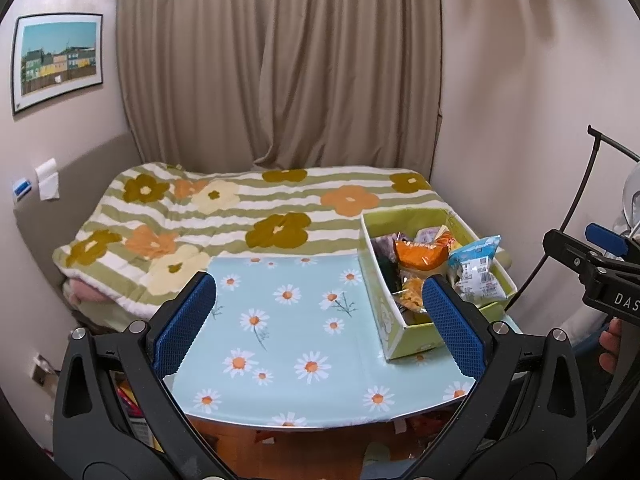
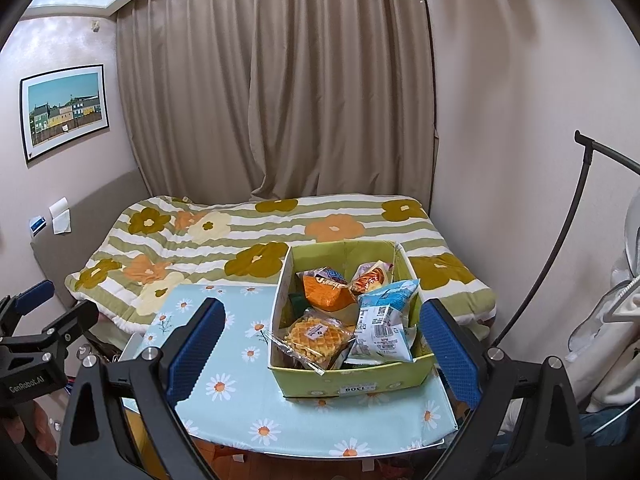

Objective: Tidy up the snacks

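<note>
left wrist view: left gripper (image 1: pixel 320 320) spread wide, blue textured pads (image 1: pixel 184 320) empty, held above the near edge of a small table under a pale blue daisy-print cloth (image 1: pixel 280 340). on the table's right part, an open yellow-green cardboard box (image 1: pixel 394 336), filled with snacks: an orange crinkled chip bag (image 1: pixel 420 254), a light blue and white sealed packet with a barcode (image 1: pixel 476 268) leaning against the box's right wall, a clear-wrapped golden waffle (image 1: pixel 412 298) near the front. beyond the table, a bed with a green-striped quilt with orange and olive flowers (image 1: pixel 248 208), beige curtain (image 1: pixel 280 64) behind. at far right, part of the right gripper (image 1: pixel 600 272), spread impossible to tell from here.

right wrist view: right gripper (image 2: pixel 320 344) also wide apart, nothing between its blue pads (image 2: pixel 448 344), straddling the box (image 2: pixel 352 380) without touching it. waffle pack (image 2: pixel 314 336) overhanging the box's front-left rim, barcode packet (image 2: pixel 384 320) upright just beside it, orange bag (image 2: pixel 326 292) behind. daisy cloth (image 2: pixel 224 392) bare left of the box. framed picture of coloured houses (image 2: pixel 66 114) on the left wall.
</note>
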Demonstrator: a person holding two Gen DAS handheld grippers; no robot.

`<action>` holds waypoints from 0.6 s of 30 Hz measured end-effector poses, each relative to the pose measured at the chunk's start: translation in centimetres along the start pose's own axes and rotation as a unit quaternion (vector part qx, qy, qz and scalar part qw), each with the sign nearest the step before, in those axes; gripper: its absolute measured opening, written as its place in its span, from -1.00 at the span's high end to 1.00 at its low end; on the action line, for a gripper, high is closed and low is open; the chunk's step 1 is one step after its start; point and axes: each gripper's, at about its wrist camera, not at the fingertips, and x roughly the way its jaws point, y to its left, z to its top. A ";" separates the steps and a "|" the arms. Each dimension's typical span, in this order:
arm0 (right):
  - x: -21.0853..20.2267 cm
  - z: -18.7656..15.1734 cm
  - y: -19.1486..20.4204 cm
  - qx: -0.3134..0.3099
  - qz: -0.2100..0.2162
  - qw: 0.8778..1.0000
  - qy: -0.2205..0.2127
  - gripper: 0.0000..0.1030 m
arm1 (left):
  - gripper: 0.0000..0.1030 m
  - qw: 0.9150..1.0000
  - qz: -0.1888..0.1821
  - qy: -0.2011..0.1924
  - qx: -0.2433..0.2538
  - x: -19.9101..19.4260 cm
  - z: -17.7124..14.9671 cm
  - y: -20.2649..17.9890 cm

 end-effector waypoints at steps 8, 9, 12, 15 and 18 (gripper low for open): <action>-0.2 -0.4 0.1 0.000 -0.003 1.000 0.000 -0.89 | -0.99 0.999 0.026 -0.038 0.018 -1.0 0.0 -0.9; -0.2 -0.4 0.2 0.000 -0.002 1.000 0.001 -0.89 | -0.99 0.999 0.024 -0.039 0.019 -1.0 0.0 -1.0; -0.3 -0.4 0.5 0.000 -0.003 1.000 0.001 -0.89 | -0.99 0.999 0.016 -0.041 0.014 -1.1 -0.1 -1.0; -0.4 -0.5 0.6 0.000 -0.003 1.000 0.001 -0.89 | -0.99 0.999 0.020 -0.045 0.013 -1.1 -0.1 -0.9; -0.3 -0.4 0.7 -0.003 -0.003 1.000 0.004 -0.89 | -0.99 0.998 0.025 -0.047 0.020 -1.0 -0.3 -0.9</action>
